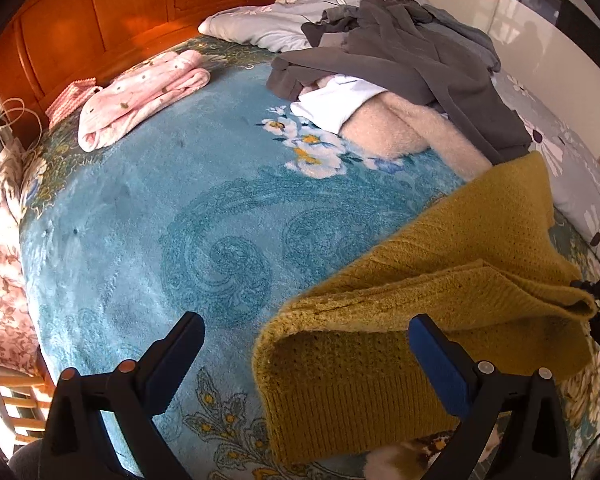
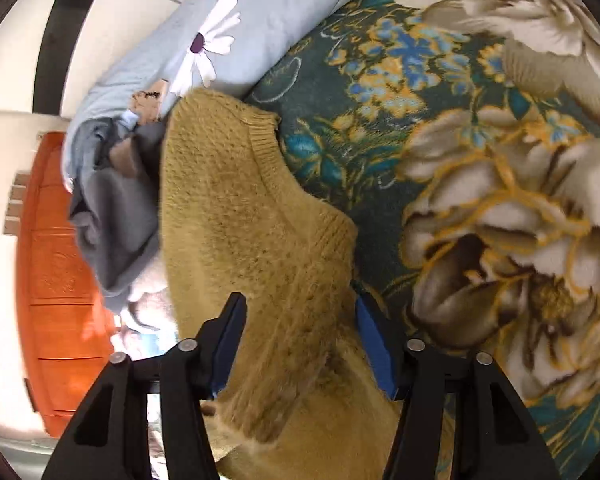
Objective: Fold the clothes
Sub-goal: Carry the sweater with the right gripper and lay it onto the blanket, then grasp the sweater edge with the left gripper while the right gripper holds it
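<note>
Claws come first: two in all, one per hand. The left claw [image 1: 306, 344] stands wide apart over the bed, its two blue-padded fingers [image 1: 440, 364] spread; a folded corner of the mustard knit sweater [image 1: 432, 288] lies between them, nearer the right-hand finger, and neither pad presses on it. The right claw [image 2: 300, 320] has the same sweater [image 2: 240, 216] bunched between its two fingers, the knit filling the gap from pad to pad, so it grips the cloth; in the left wrist view a dark bit of that claw shows at the sweater's far right corner.

One sweater is being handled, doubled over on itself, with its ribbed hem toward the left wrist camera and a ribbed edge curving along its side in the right wrist view. It rests on one teal plush blanket [image 1: 148, 216] printed with paisley and large cream flowers.

Farther up the bed lies one folded pink dotted garment [image 1: 140, 96] near the wooden headboard [image 1: 112, 24]. To its right sits a heap of clothes: grey garments [image 1: 388, 56] on top, one white piece [image 1: 332, 104] and one fuzzy cream piece [image 1: 392, 128] beneath. A grey daisy-print quilt [image 1: 260, 24] runs behind and beside the heap.
</note>
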Demonstrator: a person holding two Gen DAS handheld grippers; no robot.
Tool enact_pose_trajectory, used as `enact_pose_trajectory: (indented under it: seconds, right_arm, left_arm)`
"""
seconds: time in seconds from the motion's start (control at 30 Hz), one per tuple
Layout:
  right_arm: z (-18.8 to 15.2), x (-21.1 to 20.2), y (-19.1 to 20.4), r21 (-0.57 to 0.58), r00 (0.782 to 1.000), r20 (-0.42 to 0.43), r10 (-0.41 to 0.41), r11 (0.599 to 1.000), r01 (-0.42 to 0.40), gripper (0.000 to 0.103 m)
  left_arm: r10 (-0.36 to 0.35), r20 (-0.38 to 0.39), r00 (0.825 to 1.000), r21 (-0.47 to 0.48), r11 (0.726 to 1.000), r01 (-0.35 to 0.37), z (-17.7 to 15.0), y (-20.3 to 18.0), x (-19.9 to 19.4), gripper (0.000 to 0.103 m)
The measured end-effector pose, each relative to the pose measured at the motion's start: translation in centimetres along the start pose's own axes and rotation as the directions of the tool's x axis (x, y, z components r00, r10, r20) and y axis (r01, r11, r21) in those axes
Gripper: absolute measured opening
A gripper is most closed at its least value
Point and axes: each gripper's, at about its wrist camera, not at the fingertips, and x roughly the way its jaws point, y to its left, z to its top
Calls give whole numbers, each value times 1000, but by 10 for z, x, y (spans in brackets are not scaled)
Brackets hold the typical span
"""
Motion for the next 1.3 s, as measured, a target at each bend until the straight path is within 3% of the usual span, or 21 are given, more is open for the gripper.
enact_pose_trajectory:
  seconds: [0.03,0.07,0.17,0.27,0.4,0.53,0.63,0.73,0.77,0.9,1.0,1.1,1.2,1.3]
  right_arm:
    - [0,-2,2,2,1000,0,-4,1000,4,12]
    - [0,-4,4,4,1000,0,-7,1000,7,11]
    - [-4,-24,38,-130,999,38,36,991,-31,10]
    - [-14,-50,93,-296,991,48,126,949,-106,10]
    - [-43,-78,192,-541,970,2,244,816,-204,10]
    - [-97,-76,287,-715,956,-104,275,647,-264,10]
    - [-141,-53,336,-750,946,-209,247,580,-318,10]
    - [-190,-32,367,-768,924,-308,227,514,-382,10]
    - [-205,-25,375,-770,911,-348,220,487,-412,10]
    - [-264,25,402,-814,895,-430,120,376,-442,10]
    - [-287,77,406,-833,895,-446,0,366,-415,10]
    - [-294,127,402,-844,891,-440,-109,388,-370,12]
    - [-295,164,394,-833,865,-467,-184,419,-360,15]
    - [-294,163,387,-796,831,-530,-169,435,-420,45]
  left_arm:
    - [-6,0,1000,-22,1000,6,0,5,0,103]
    - [-15,4,1000,-42,999,15,1,8,0,103]
    - [-46,16,999,-90,995,47,3,18,-4,103]
    - [-82,48,996,-96,992,86,7,24,-16,103]
    - [-104,137,985,-60,992,113,26,32,-45,103]
    - [-135,222,966,-39,988,147,51,42,-74,103]
    - [-108,260,959,-24,993,119,61,54,-86,103]
    - [-94,265,960,-106,986,126,60,86,-86,103]
    - [-87,258,962,-135,983,125,59,97,-84,103]
    - [-27,212,977,-192,979,68,57,127,-69,103]
    - [-47,168,985,-225,971,84,57,137,-52,103]
    - [-69,122,990,-243,965,98,57,140,-33,103]
    - [-125,61,990,-255,957,136,59,137,-16,103]
    - [-153,17,988,-265,952,152,64,134,-1,103]
